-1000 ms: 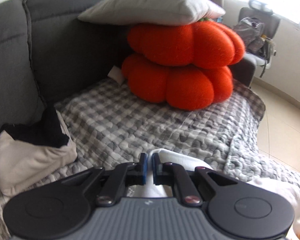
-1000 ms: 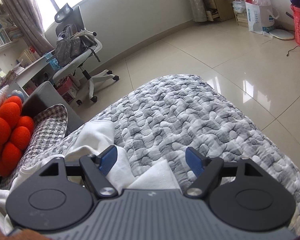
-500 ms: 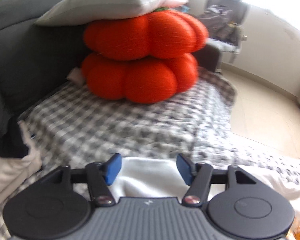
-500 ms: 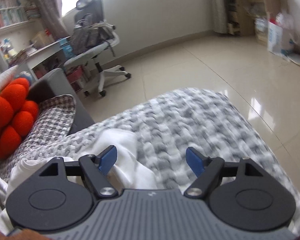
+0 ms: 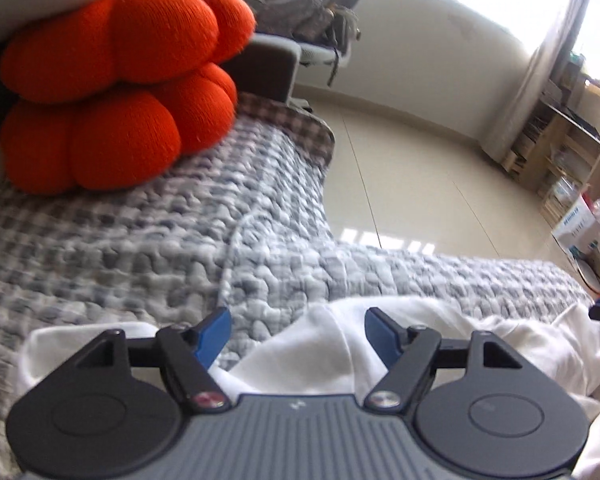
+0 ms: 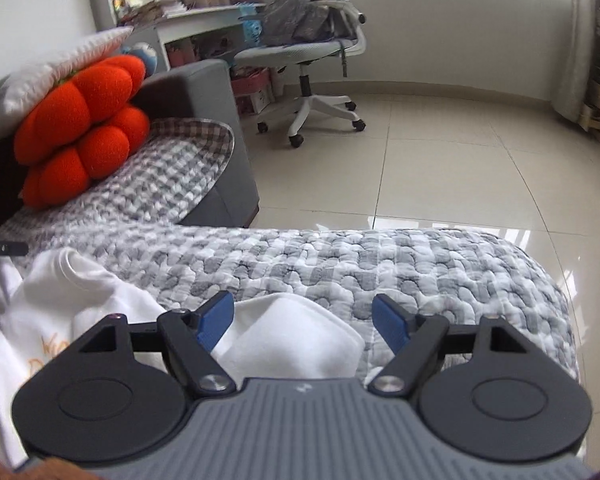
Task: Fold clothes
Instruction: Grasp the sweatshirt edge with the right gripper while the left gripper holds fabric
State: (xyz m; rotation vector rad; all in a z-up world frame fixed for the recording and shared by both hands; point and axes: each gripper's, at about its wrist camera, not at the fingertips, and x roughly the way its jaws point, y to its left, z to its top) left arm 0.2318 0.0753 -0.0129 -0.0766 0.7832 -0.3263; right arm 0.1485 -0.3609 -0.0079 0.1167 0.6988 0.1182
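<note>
While the white garment [image 5: 332,356] lies crumpled along the quilted cover's [image 5: 284,264] near edge, your left gripper [image 5: 296,326] is opening just above it, holding nothing; your right gripper [image 6: 304,316] gapes empty over its folded corner.

Garment [image 6: 296,340] on quilt [image 6: 380,268], cushions [image 6: 84,132] behind, left.

Soft white cloth garment [image 6: 296,336] on a bumpy quilted cover [image 6: 380,268]; glossy tiled floor [image 6: 440,168].
</note>
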